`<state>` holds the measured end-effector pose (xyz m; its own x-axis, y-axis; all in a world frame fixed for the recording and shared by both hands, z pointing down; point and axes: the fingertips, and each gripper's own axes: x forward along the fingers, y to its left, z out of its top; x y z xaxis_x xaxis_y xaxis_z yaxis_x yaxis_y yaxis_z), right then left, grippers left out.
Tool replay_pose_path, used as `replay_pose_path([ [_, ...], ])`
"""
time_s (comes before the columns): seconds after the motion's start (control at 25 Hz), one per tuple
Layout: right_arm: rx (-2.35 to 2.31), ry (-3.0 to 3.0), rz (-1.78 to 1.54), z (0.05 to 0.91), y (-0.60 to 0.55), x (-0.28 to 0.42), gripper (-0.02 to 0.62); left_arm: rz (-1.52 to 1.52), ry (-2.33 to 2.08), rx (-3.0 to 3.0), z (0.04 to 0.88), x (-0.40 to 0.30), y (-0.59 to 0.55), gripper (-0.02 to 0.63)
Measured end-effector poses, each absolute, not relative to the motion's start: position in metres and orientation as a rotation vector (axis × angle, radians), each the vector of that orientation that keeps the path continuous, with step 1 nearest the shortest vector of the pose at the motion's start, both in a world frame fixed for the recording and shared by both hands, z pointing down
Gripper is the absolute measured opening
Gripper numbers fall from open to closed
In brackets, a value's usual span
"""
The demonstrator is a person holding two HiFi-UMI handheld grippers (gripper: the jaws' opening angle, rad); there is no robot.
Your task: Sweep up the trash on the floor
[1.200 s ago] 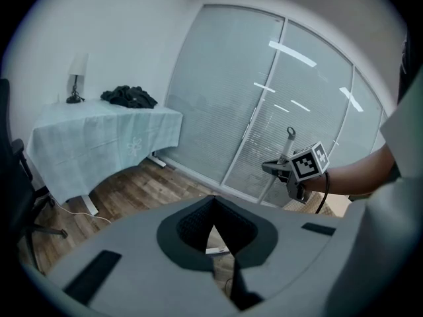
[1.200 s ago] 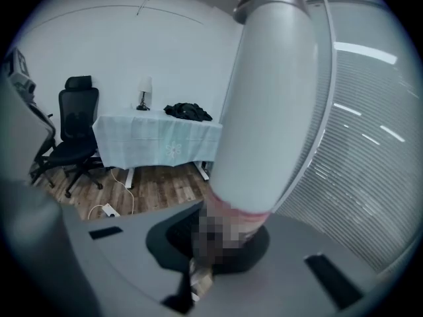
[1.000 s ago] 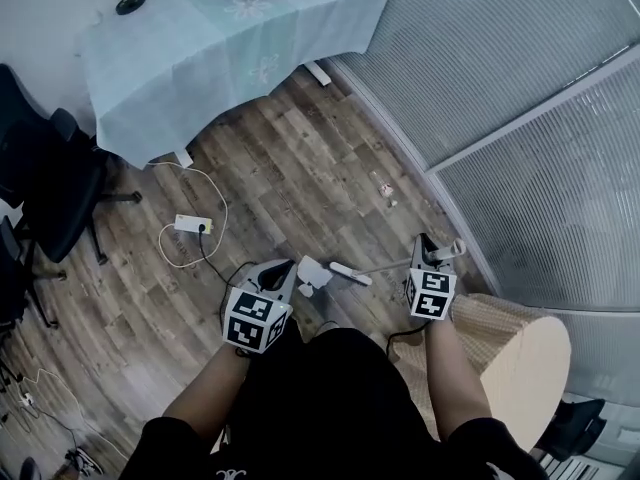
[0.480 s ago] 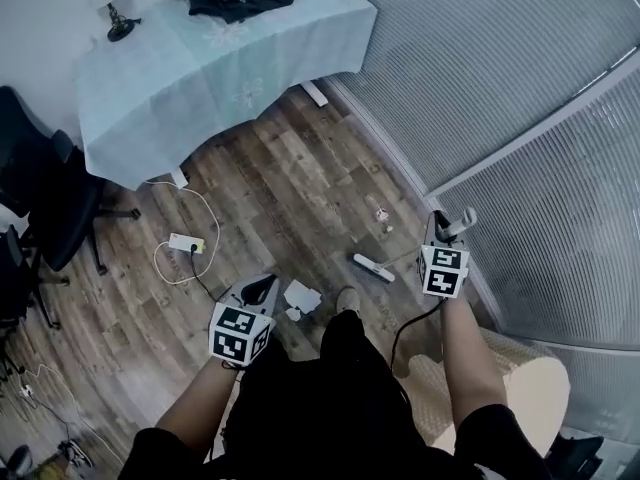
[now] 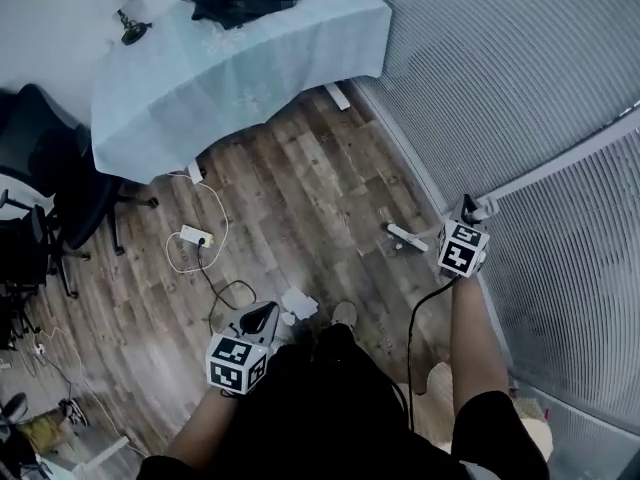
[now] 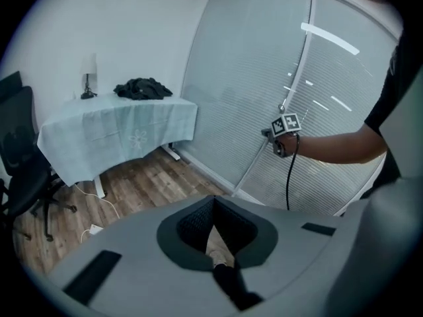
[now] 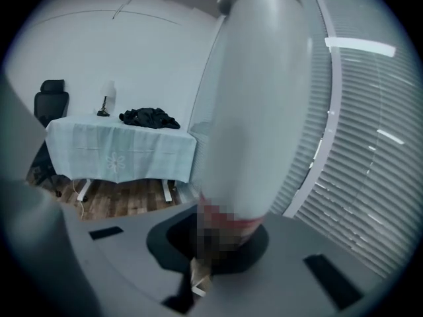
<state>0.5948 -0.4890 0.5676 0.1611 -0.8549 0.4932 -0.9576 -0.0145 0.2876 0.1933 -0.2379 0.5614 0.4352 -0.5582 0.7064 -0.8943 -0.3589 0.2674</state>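
The right tool (image 5: 472, 214) had swung from the lower centre of the head view out to the right edge of the floor (image 5: 300, 183), hard by the blind-covered glass wall (image 5: 530, 88). Its jaws were clamped on the broom handle (image 7: 258, 111), which filled the right gripper view as a thick pale shaft rising from between them. The broom head (image 5: 406, 235) had travelled with it: a second earlier it lay near the person's feet, and now it sat at right-centre of the frame, close to the foot of the wall.

That was about where small bits of trash had shown beside the wall half a second before. They could no longer be told apart from the broom head, so they were probably at or under the bristles. This read as the broom reaching the trash, with the sweep itself not yet done.

The left tool (image 5: 262, 318) had dropped lower and closer to the body, bottom centre-left. Its jaws were drawn together with nothing seen between them. A white piece (image 5: 298, 302) lay just beyond its tip, near a shoe (image 5: 343, 313); scrap or dustpan, I could not tell.
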Motion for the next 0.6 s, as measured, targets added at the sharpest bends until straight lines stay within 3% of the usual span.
replay_pose_path([
  [0.36, 1.977, -1.645, 0.265, 0.599, -0.566, 0.621, 0.015, 0.713, -1.406, 1.870, 0.553, 0.158, -0.232, -0.006],
  [0.6, 1.874, -1.699, 0.284, 0.624, -0.572, 0.579, 0.015, 0.718, -1.426, 1.824, 0.557, 0.159, -0.214, -0.006],
])
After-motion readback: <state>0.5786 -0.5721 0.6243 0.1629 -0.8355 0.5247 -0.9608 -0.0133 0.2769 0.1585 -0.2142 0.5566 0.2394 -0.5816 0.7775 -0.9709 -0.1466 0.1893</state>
